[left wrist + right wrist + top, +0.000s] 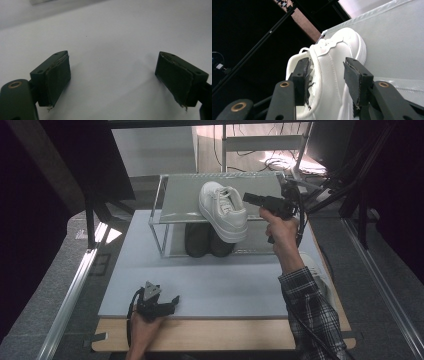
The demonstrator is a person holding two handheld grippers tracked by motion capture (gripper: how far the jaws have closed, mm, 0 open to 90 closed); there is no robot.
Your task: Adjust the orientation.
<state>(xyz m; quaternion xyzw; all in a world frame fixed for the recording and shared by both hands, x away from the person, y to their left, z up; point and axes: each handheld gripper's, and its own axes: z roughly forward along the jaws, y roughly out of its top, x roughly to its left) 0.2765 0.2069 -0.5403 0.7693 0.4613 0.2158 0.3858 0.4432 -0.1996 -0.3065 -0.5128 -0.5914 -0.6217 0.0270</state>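
Note:
A white sneaker (223, 210) lies on the top shelf of a small two-level rack (175, 200), its toe hanging over the front edge. My right gripper (248, 197) reaches it from the right. In the right gripper view the sneaker's (332, 62) side wall stands between the jaws of the right gripper (325, 67), one pad inside the collar, the other outside and apart from the shoe. My left gripper (174, 300) rests open near the table's front edge. In its own view the left gripper (112, 55) has nothing between its pads, just the pale mat (112, 30).
A pair of dark shoes (207, 240) stands on the rack's lower level. A white object (316, 270) lies at the table's right side, partly behind the plaid sleeve (310, 310). Metal rails run along both table sides, with dark frame poles at the back right.

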